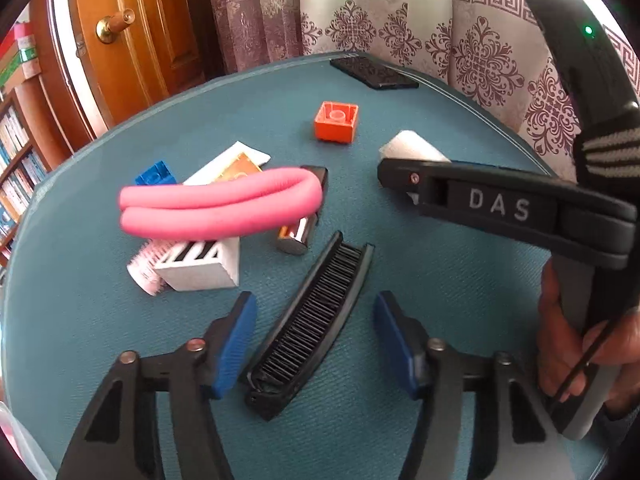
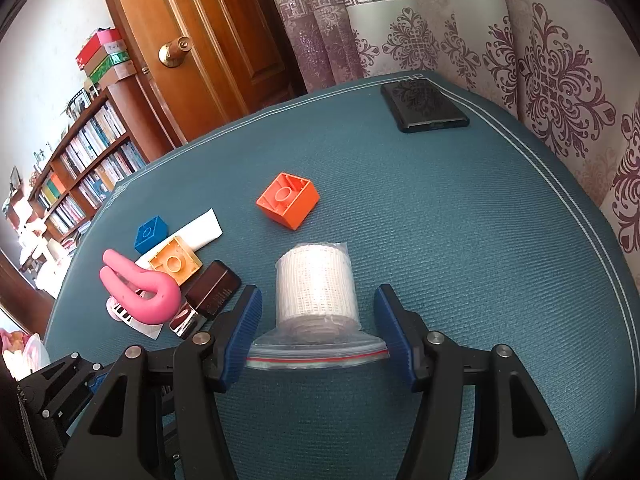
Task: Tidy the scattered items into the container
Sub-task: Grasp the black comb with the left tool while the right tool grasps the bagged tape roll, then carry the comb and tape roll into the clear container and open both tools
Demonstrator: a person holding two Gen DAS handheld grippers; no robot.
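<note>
Blue-padded, my left gripper [image 1: 316, 344] stands open astride the black folding comb [image 1: 310, 330] near the table's [image 1: 460, 280] front edge. My right gripper [image 2: 318, 336] stands open around the bagged white mesh roll [image 2: 316, 286], probably not touching it. No container in view.

Both grippers: black frames, silver pivot screws, ribbed blue fingers [image 2: 240, 332]. Right gripper [image 1: 500, 204] bears white "DAS" lettering and a green light.
</note>
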